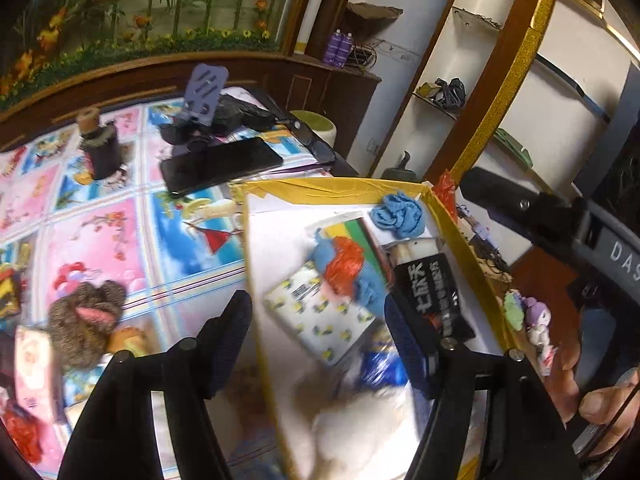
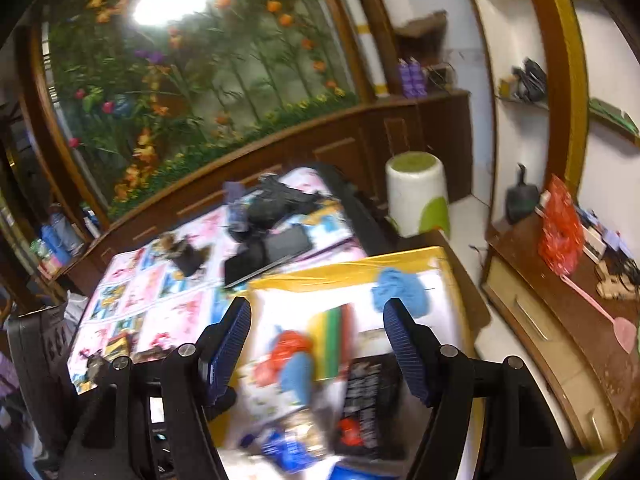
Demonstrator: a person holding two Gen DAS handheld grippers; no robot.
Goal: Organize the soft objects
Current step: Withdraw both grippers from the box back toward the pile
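Left wrist: left gripper (image 1: 318,340) open, empty, above yellow-rimmed cardboard box (image 1: 344,186) already holding blue cloth (image 1: 398,214); brown plush toy (image 1: 86,326) left on bedsheet (image 1: 100,220).
Right wrist: right gripper (image 2: 318,346) open, empty, over box.

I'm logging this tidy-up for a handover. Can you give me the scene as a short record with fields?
container: yellow-edged box on the bed
in box: blue cloth, patterned packet, black packet, white fluffy item
outside box: brown plush on the bedspread
left gripper: open, empty
right gripper: open, empty
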